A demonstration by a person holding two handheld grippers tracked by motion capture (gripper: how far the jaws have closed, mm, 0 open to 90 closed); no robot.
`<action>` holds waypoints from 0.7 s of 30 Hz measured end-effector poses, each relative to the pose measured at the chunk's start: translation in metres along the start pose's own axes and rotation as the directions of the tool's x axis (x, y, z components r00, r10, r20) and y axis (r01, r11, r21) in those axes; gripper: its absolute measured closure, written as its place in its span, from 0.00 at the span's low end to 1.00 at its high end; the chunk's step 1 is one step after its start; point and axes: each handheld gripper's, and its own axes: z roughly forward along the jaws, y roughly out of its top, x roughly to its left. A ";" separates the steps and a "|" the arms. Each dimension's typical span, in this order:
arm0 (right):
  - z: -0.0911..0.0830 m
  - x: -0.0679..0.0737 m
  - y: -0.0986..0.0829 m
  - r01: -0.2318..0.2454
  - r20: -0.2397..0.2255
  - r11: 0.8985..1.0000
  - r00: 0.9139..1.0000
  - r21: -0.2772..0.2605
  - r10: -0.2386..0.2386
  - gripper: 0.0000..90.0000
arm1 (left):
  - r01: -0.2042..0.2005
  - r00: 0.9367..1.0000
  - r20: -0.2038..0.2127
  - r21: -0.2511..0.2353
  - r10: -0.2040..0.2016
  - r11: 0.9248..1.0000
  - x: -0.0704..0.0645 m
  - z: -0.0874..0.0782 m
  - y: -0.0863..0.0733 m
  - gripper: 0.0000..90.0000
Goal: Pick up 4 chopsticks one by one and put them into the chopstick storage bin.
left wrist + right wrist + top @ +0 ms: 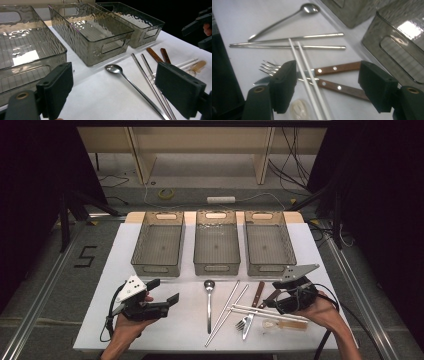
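Approach step: right gripper (327, 85), jaws wide and empty, hovers over the wood-handled knife (337, 68) and fork (329, 86) under white chopsticks (305, 72) on the desk (165, 320). Left gripper (162, 296) open, idle. Next: descend and close on one handle.

Bare table (150, 320) lies open around the left gripper (167, 292). White chopsticks (308, 75) cross fork (270, 67) and knife (332, 86) between the right gripper (327, 87) jaws. Three bins (216, 245) wall the far side.
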 end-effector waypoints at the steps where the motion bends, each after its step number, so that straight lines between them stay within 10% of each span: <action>1: 0.003 -0.003 -0.001 0.002 0.005 0.999 1.000 0.040 -0.002 0.38 | 0.002 1.000 0.002 0.001 -0.002 1.000 0.000 0.000 0.000 0.16; 21: 0.030 -0.013 -0.013 0.085 -0.015 0.949 0.996 0.303 -0.084 0.59 | -0.001 1.000 -0.001 0.001 0.001 1.000 0.000 0.000 0.000 0.16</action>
